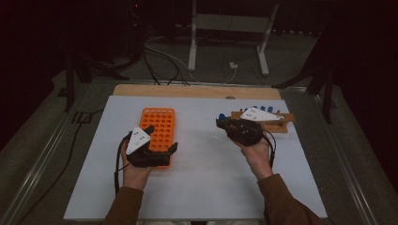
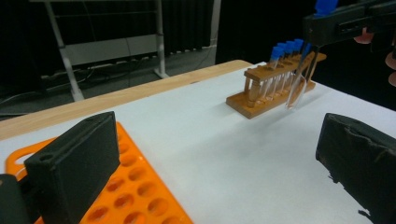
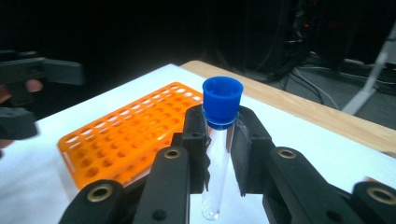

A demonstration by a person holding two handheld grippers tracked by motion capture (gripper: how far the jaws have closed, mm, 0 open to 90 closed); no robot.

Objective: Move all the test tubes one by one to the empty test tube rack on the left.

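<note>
Clear plastic test tube with a blue cap [image 3: 219, 140] is pinched between the two black jaws of the right gripper [image 3: 219, 154]. Pads press on the tube's upper part just below the cap; the cap stands above the jaw tips and the rounded bottom hangs free below them. Tube sits upright in the right gripper view, slightly tilted in the left gripper view [image 2: 299, 88]. It is in the air over the white table sheet [image 1: 211, 173], touching nothing else, between the orange plastic multi-hole rack [image 1: 158, 126] and the wooden tube rack holding more blue-capped tubes [image 2: 273, 91], closer to the wooden one.

Left gripper [image 1: 162, 140]: jaws spread wide, nothing between them. It rests over the near end of the orange rack, one jaw above the holes, the other over bare sheet beside it. The two grippers are well apart.
</note>
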